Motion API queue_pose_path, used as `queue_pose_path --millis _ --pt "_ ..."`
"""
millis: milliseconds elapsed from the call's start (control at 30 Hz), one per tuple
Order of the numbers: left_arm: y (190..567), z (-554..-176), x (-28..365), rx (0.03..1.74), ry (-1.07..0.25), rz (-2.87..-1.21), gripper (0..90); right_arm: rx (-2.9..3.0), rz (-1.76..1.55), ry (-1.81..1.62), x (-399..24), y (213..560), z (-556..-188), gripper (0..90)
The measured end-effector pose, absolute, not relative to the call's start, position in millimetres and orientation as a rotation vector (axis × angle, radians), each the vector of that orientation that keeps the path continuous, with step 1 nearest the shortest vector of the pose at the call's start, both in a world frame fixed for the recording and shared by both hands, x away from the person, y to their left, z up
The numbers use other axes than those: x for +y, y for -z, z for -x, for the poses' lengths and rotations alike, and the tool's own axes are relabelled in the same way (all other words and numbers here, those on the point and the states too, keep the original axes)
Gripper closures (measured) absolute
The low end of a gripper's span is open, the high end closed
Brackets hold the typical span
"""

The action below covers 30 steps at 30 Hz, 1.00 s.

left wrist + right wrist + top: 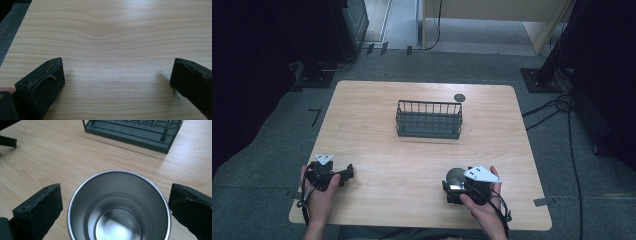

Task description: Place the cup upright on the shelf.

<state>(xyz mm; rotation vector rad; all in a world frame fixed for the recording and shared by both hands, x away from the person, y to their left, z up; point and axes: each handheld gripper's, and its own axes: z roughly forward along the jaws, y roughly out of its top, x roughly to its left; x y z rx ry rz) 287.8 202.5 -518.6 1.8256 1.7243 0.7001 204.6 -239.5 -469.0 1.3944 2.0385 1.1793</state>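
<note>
standing cup (pixel 119 206) between right claw (pixel 116 205) jaws

Cup (pixel 119 206) between right tongs (pixel 116 207) jaws; rack (pixel 429 119) behind.

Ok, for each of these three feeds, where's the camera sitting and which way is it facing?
High view: above the person's side, looking forward and down at the light wooden table; both hands, left gripper, right gripper.
Left gripper view: on the left gripper, facing bare tabletop between open jaws.
Right gripper view: on the right gripper, looking into the shiny steel cup, jaws apart beside it.
Shared: the dark wire basket appears in high and right gripper views.
</note>
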Motion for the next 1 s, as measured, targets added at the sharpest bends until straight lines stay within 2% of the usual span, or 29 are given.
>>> queue_pose_path --millis 567,667,700,733,767,1000 --pt "519 -288 203 1.723 -0.7 -1.828 0.0 2.09 -1.411 -1.093 -237 493 -205 0.9" --pt "519 -288 203 1.723 -0.7 -1.827 0.0 2.09 -1.392 -1.074 -236 495 -203 6.2" --pt "518 -288 203 1.723 -0.7 -1.828 0.0 2.08 -1.388 -1.061 -235 496 -202 11.9" --pt "518 -288 203 1.723 -0.7 -1.828 0.0 2.08 -1.388 -1.061 -235 496 -202 11.9" --pt "518 -288 203 1.723 -0.701 -1.828 0.0 2.076 -1.366 -1.054 -234 495 -202 16.4" --pt "518 -288 203 1.723 -0.7 -1.828 0.0 2.073 -1.357 -1.025 -233 493 -203 17.9"
